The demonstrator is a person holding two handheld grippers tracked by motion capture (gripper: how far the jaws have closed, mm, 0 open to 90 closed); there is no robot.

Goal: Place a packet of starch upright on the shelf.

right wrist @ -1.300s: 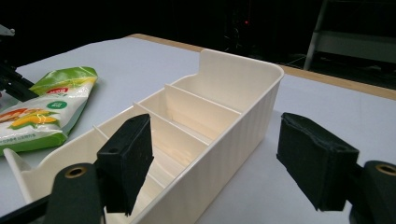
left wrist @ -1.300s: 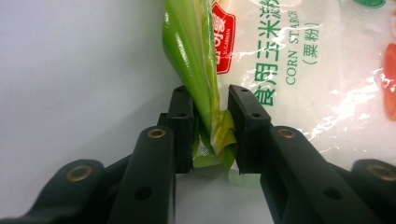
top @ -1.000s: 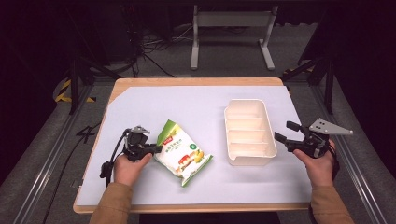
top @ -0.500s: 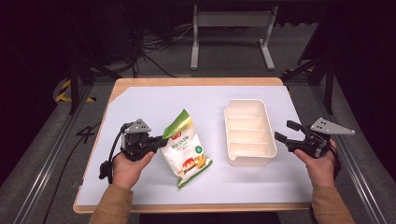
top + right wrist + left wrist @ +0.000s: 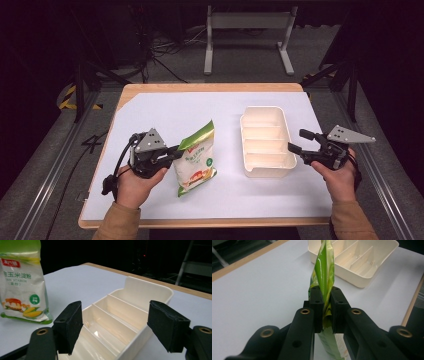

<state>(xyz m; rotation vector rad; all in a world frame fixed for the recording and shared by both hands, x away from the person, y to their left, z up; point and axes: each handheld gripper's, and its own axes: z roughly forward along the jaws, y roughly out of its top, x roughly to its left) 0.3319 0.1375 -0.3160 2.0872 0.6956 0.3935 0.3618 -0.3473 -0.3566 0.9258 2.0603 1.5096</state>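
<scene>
On the tabletop: a white sheet covers the tabletop (image 5: pixel 165 110), with a wooden edge showing around it.
Starch bag: a green-and-white corn starch bag (image 5: pixel 196 157) stands raised on its lower end, left of centre, its green top edge up and leaning toward the far side; a picture of corn and a dessert is printed low on its front.
Left tool: the left tool (image 5: pixel 172 152), held in the person's left hand (image 5: pixel 134 184), has its jaws pressed onto the bag's side edge; in the left gripper view the two black pads (image 5: pixel 316 305) squeeze the thin green film (image 5: pixel 325 272) between them.
Tray: a cream plastic divided tray (image 5: pixel 287 137) lies right of centre, well apart from the bag, its long side running away from the person; cross walls split it into four compartments.
Right tool: the right tool (image 5: pixel 296 141), held in the person's right hand (image 5: pixel 340 177), hovers just beside the tray's right rim with its jaws spread wide, gripping nothing; in the right gripper view the near end of the tray (image 5: pixel 140 298) sits between the two pads (image 5: pixel 71 323).
Beyond the tabletop: a metal frame stand (image 5: pixel 248 37) and loose cables (image 5: pixel 165 50) lie on the dark floor.
</scene>
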